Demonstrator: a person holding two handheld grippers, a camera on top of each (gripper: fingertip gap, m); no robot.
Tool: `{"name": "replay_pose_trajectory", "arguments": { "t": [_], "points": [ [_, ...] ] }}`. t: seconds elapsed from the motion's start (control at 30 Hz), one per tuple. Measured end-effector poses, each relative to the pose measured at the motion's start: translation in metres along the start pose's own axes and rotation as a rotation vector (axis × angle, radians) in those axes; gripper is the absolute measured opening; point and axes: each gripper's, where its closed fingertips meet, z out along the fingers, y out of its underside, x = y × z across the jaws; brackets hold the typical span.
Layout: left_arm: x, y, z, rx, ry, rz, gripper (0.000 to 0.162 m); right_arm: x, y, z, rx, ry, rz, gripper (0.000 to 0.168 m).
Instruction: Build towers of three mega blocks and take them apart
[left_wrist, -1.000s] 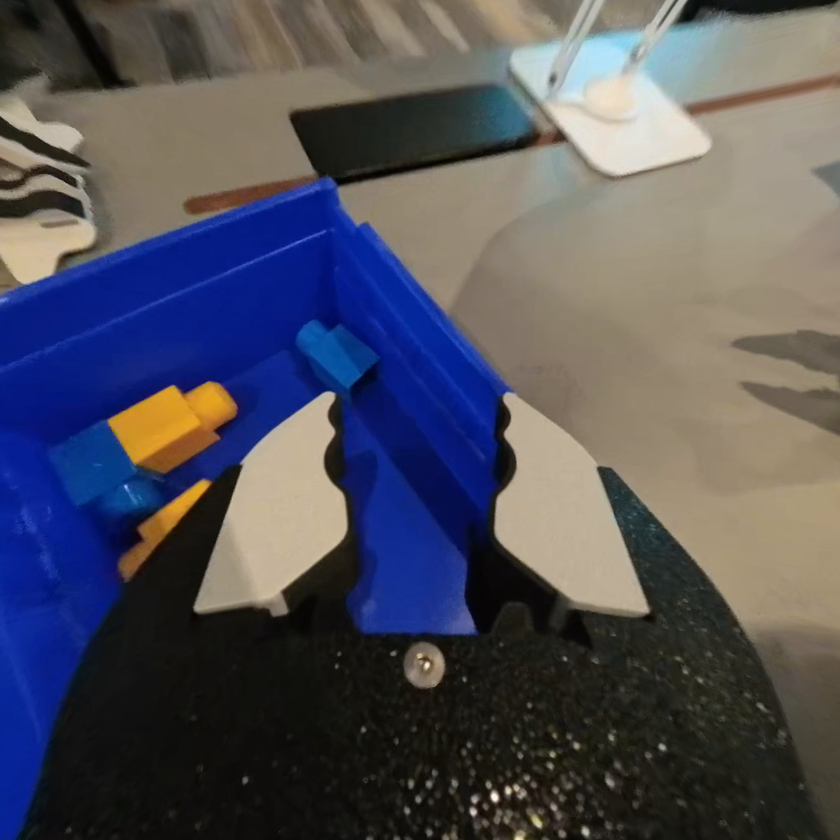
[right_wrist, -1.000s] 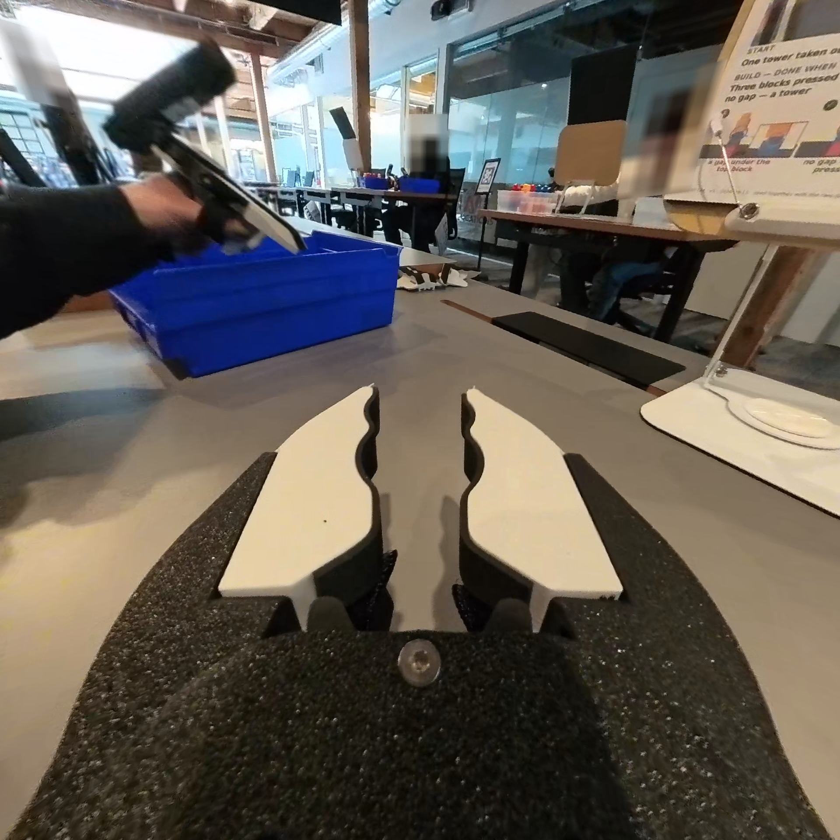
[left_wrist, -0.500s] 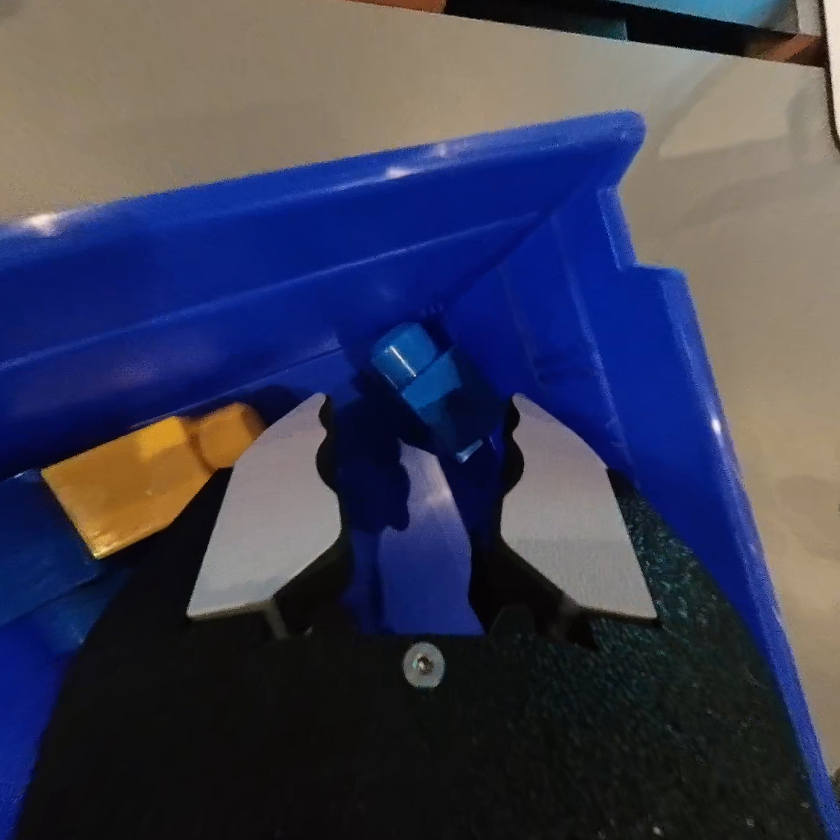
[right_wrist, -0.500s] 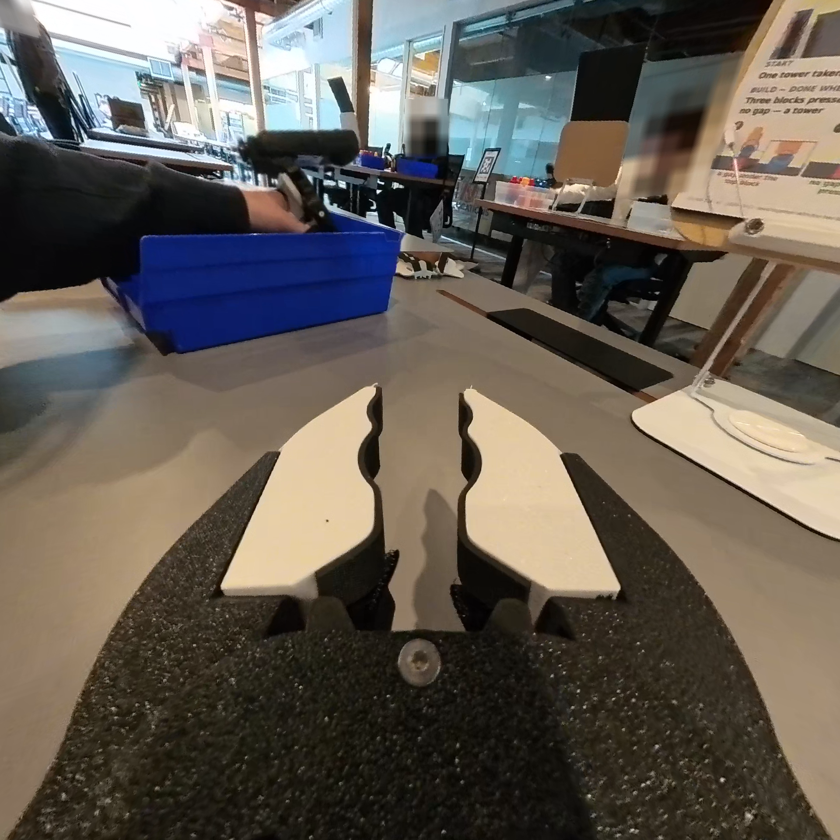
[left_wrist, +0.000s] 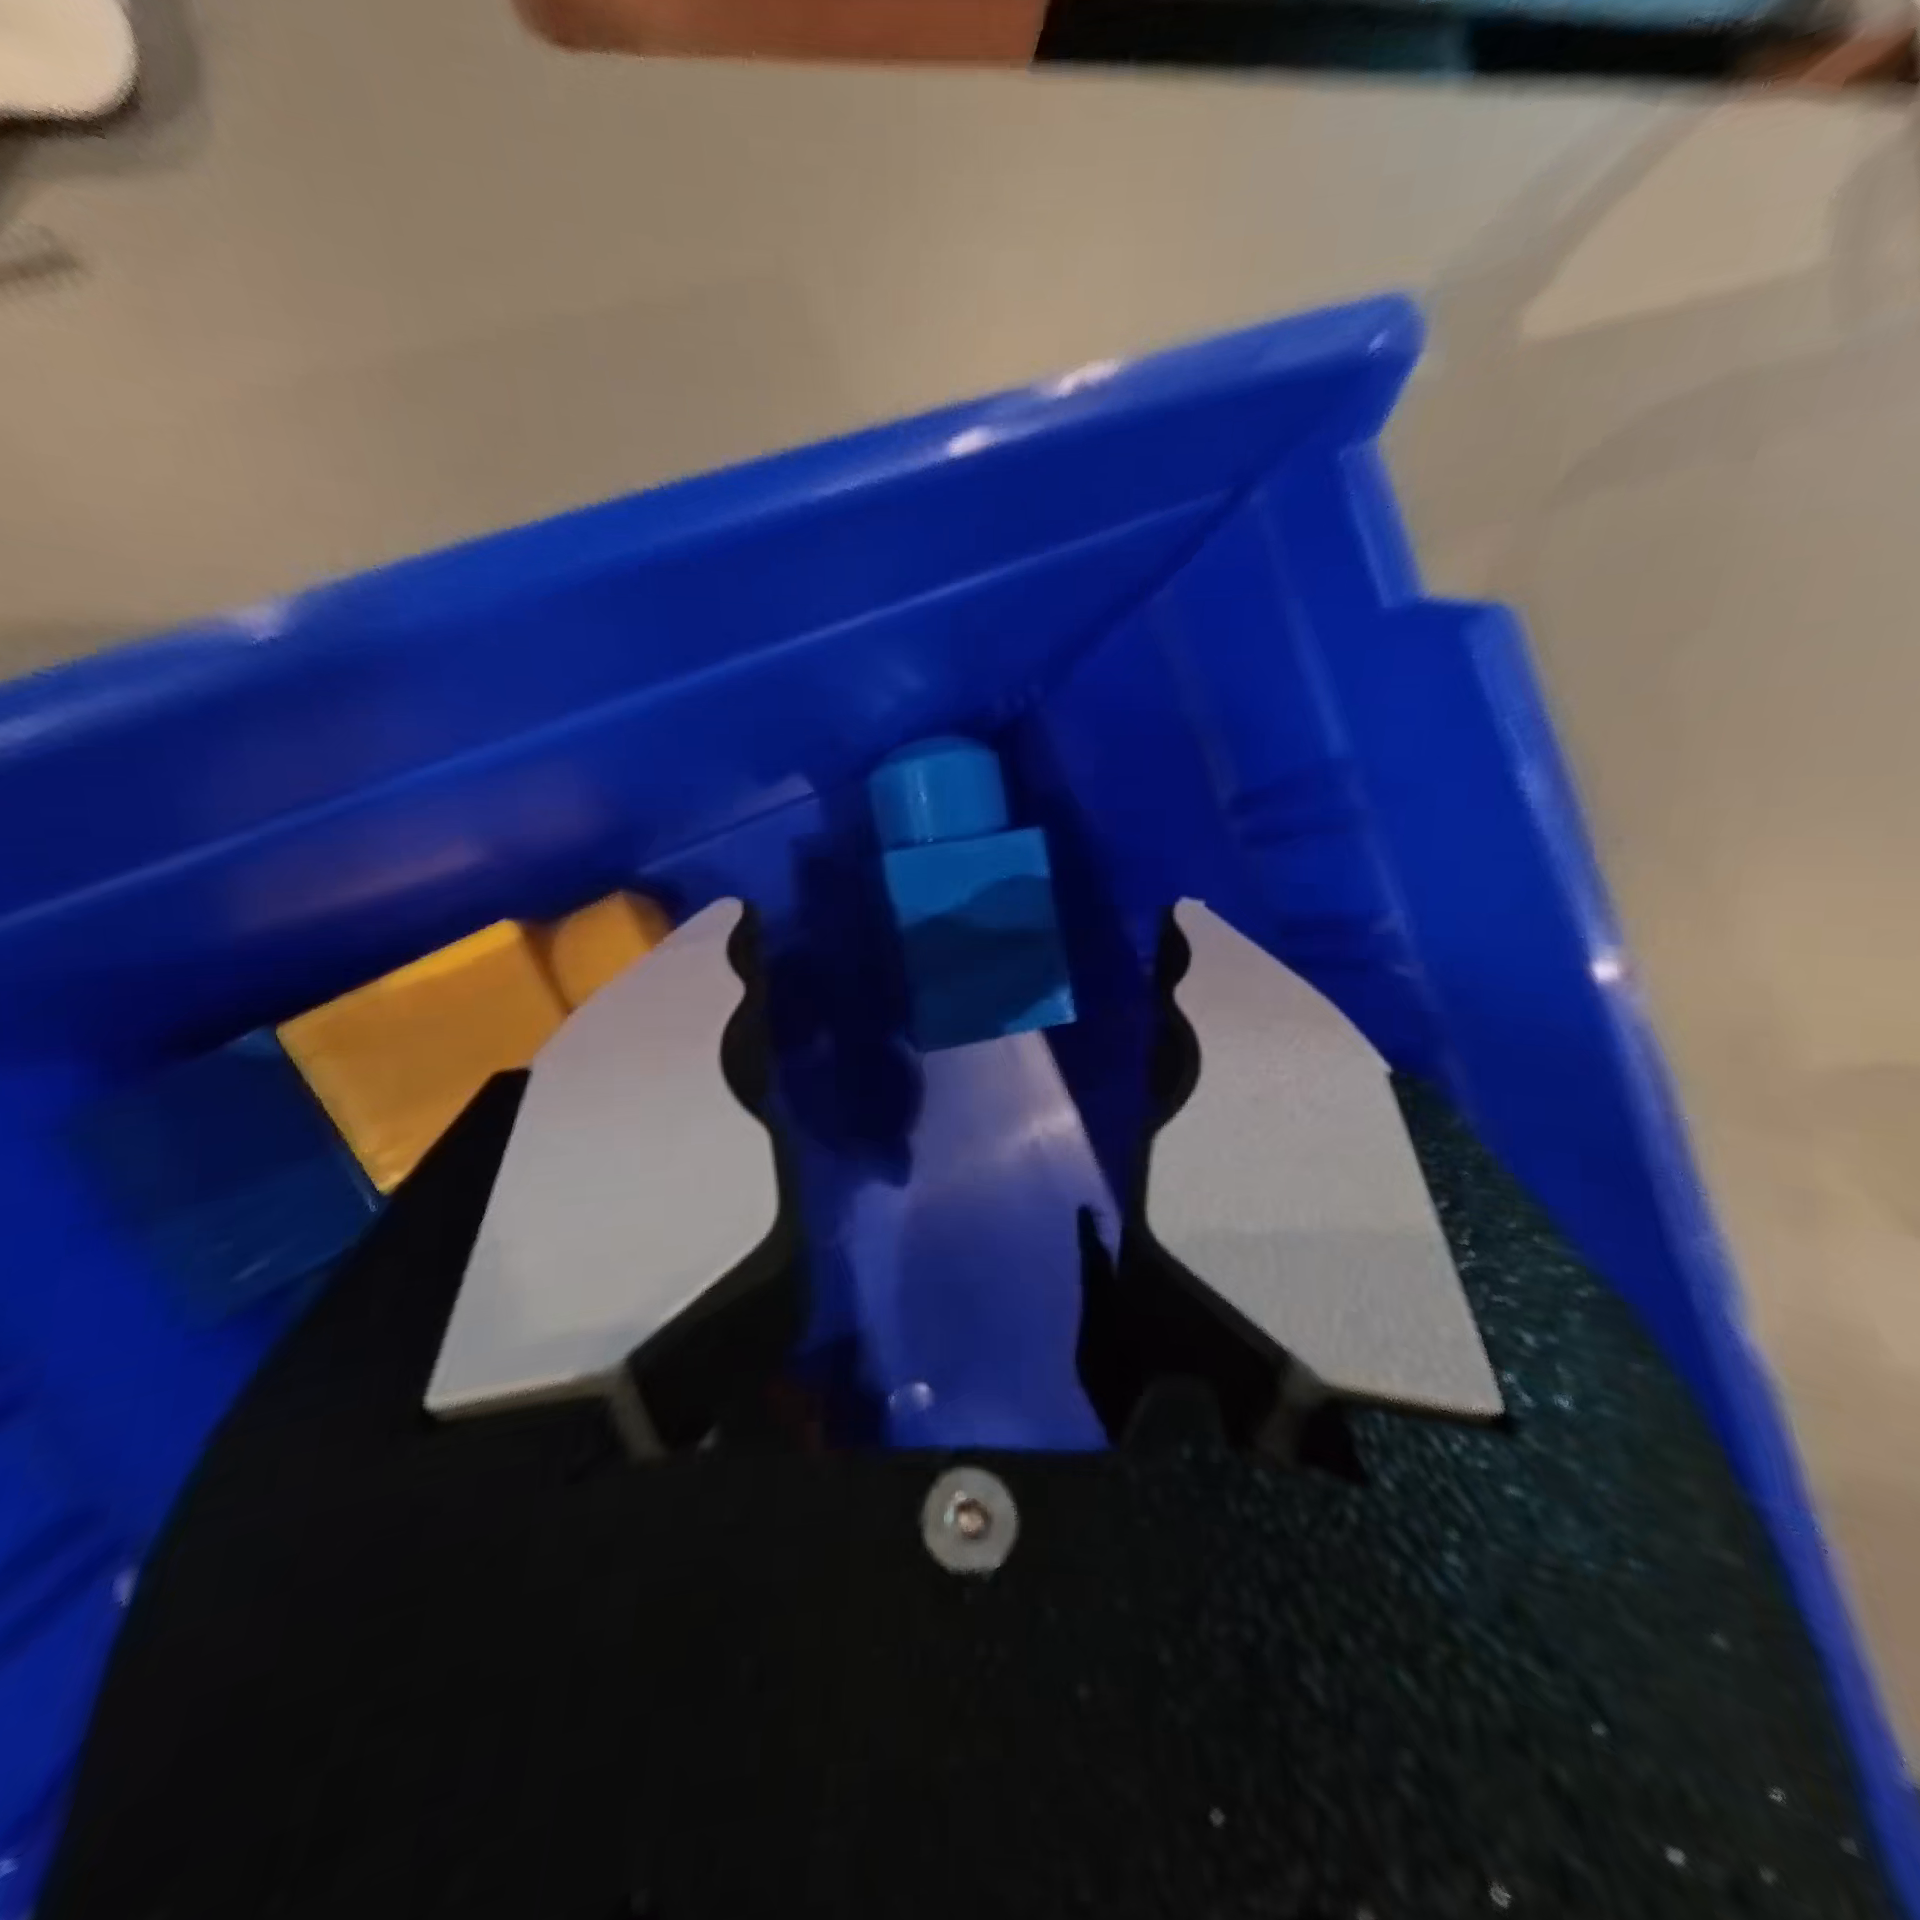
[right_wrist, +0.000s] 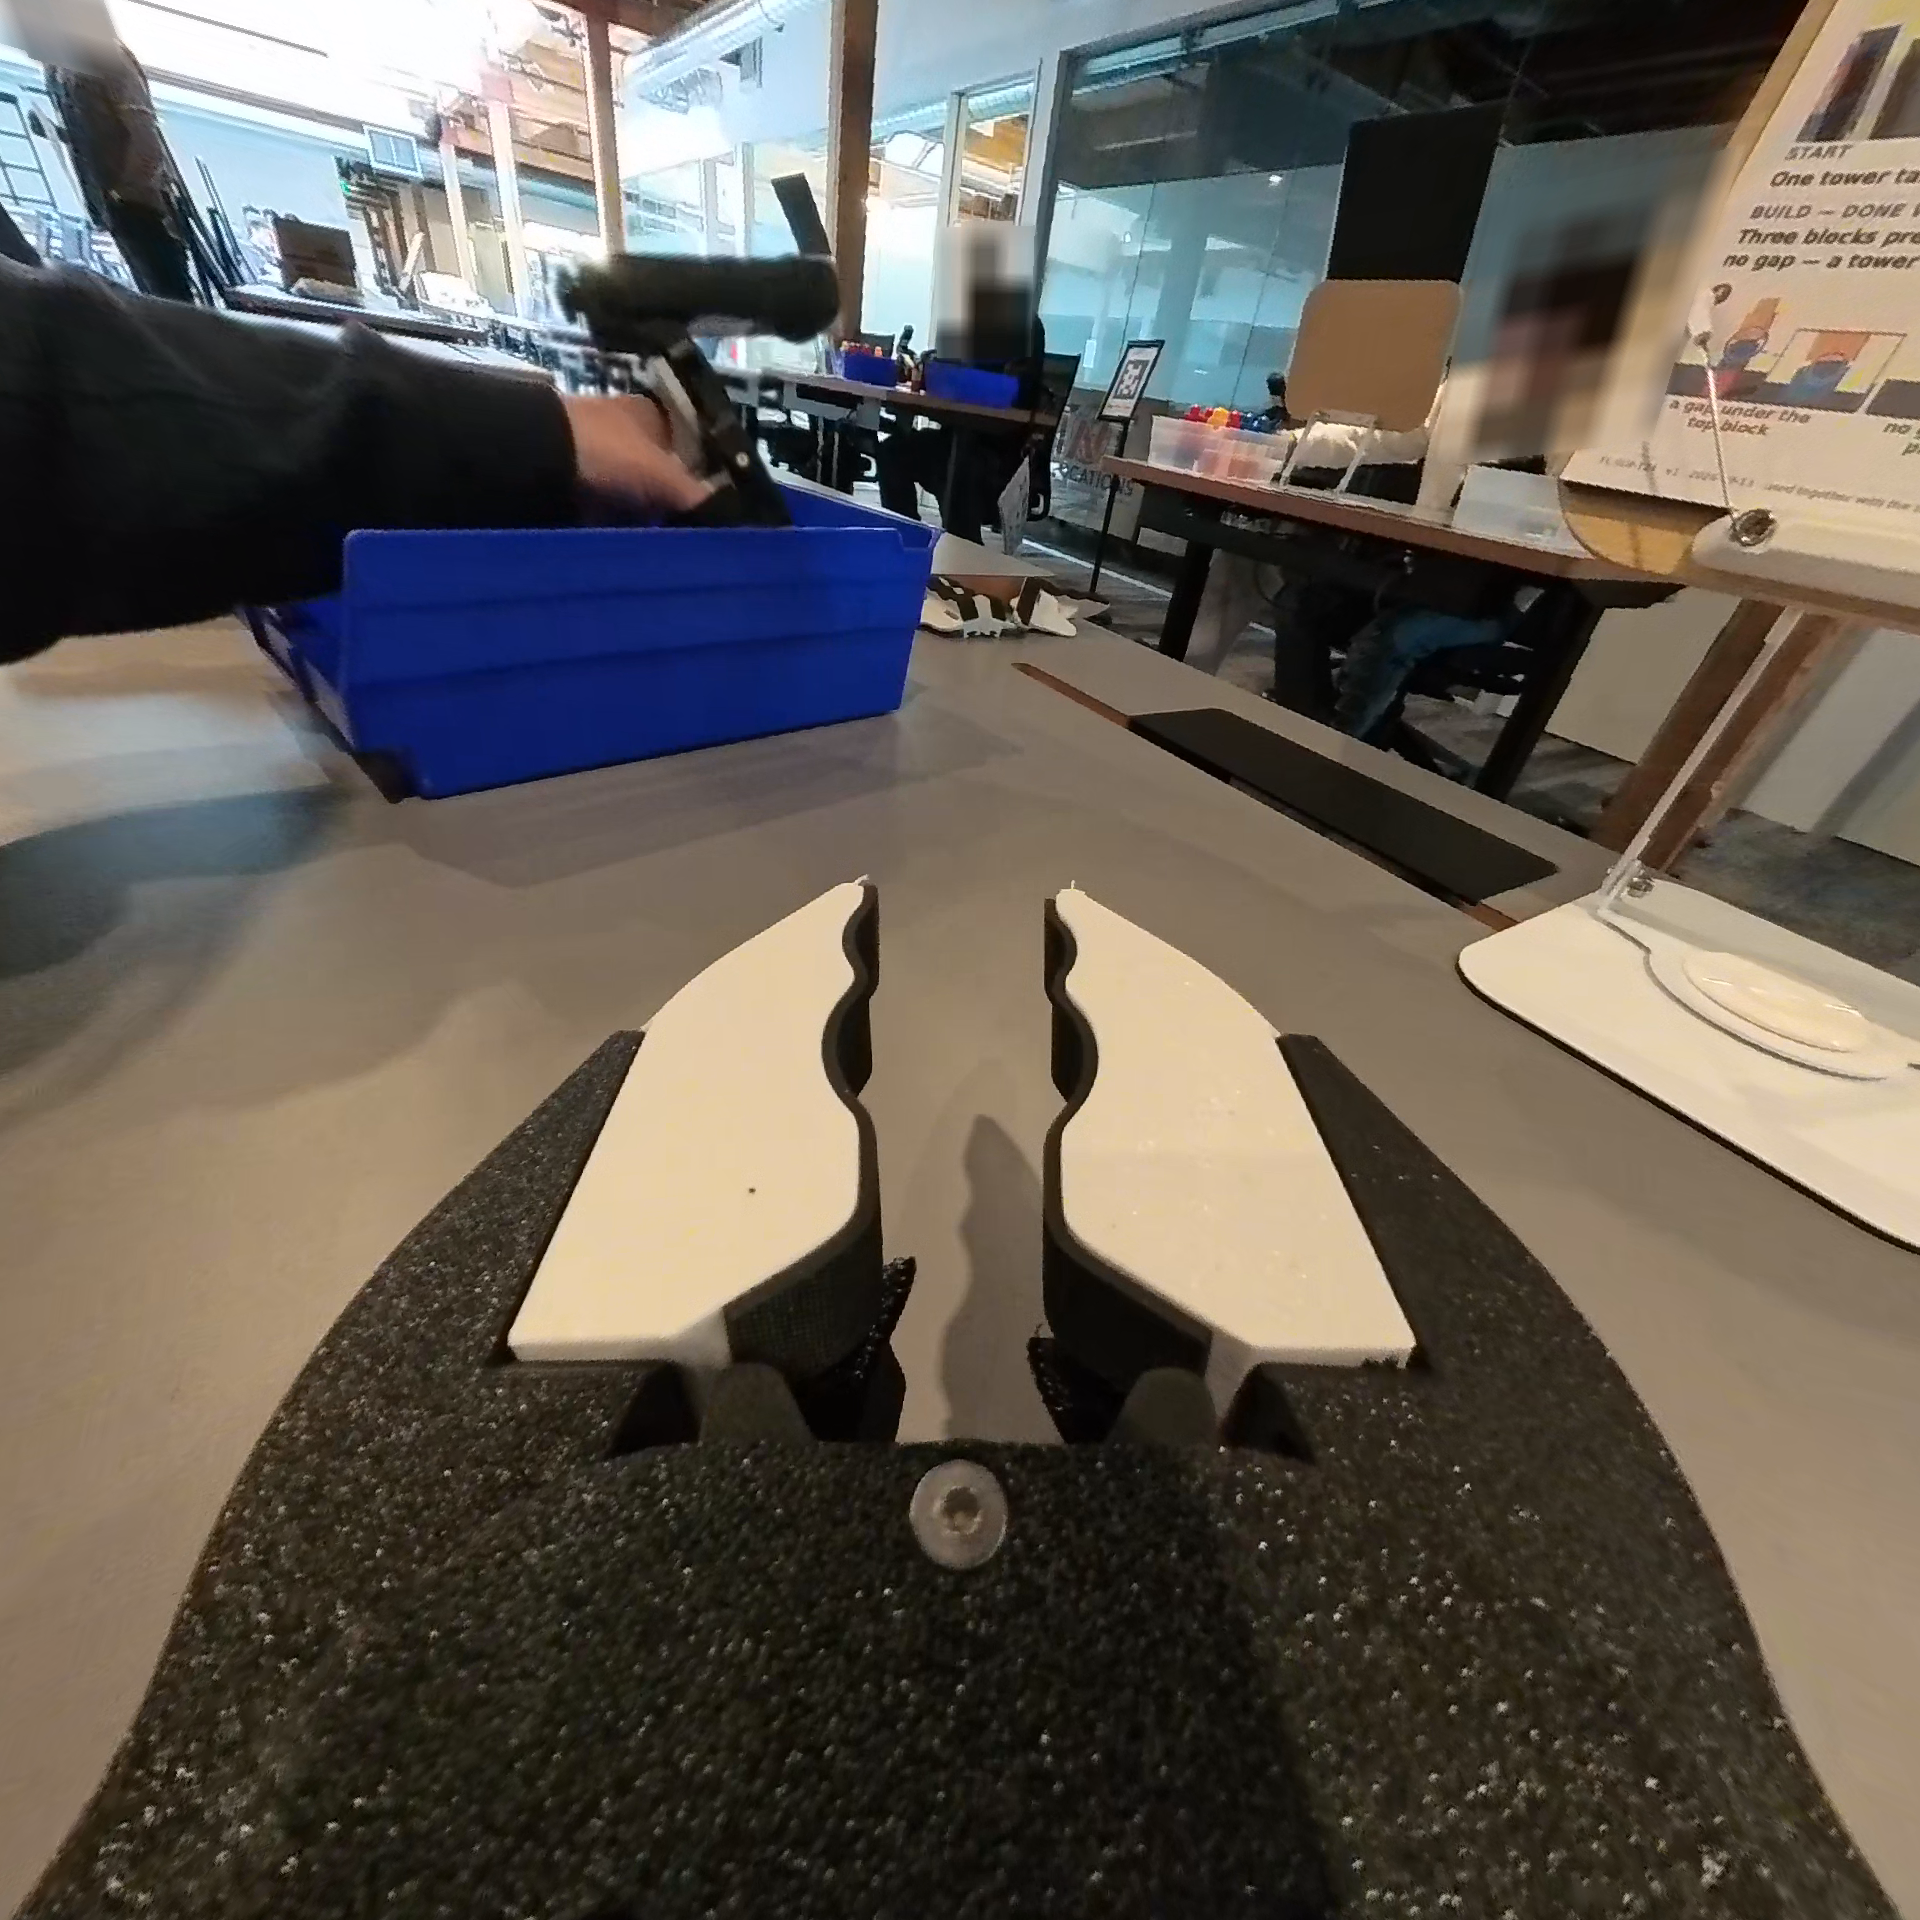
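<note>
My left gripper (left_wrist: 961, 914) is open inside the blue bin (left_wrist: 727, 582), down near its floor at the far right corner. A small blue block (left_wrist: 977, 935) lies there with its stud toward the bin wall, partly between my fingertips, not gripped. An orange block (left_wrist: 436, 1029) lies to the left, partly hidden behind my left finger. My right gripper (right_wrist: 961, 899) is open and empty, low over the grey table (right_wrist: 416, 987). In the right wrist view the left gripper (right_wrist: 717, 457) reaches into the bin (right_wrist: 623, 634), held by a hand in a dark sleeve.
A white stand base (right_wrist: 1704, 1039) with an instruction sheet (right_wrist: 1829, 239) is at the right. A black pad (right_wrist: 1340, 800) lies on the table beyond it. White and black pieces (right_wrist: 997, 613) lie behind the bin. Other tables and seated people are in the background.
My left gripper went down into the bin's corner and lined up on the blue block, which now lies partly between the fingers. My right gripper stayed almost still.
</note>
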Motion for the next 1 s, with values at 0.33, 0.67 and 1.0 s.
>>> {"name": "replay_pose_trajectory", "arguments": {
  "t": [0.33, 0.67, 1.0],
  "points": [
    [0.001, 0.001, -0.013, 0.076, -0.124, 0.128, 0.036, -0.002, -0.003, -0.002, 0.018, 0.003, -0.014, 0.029],
    [0.231, 0.044, -0.132, 0.414, 0.371, 0.343, 0.036, 0.006, -0.013, -0.008, 0.077, 0.058, -0.025, 0.028],
    [0.327, 0.134, 0.001, 0.062, 0.436, 0.549, 0.037, 0.008, -0.015, -0.013, 0.094, 0.060, -0.008, 0.027]
  ]
}}
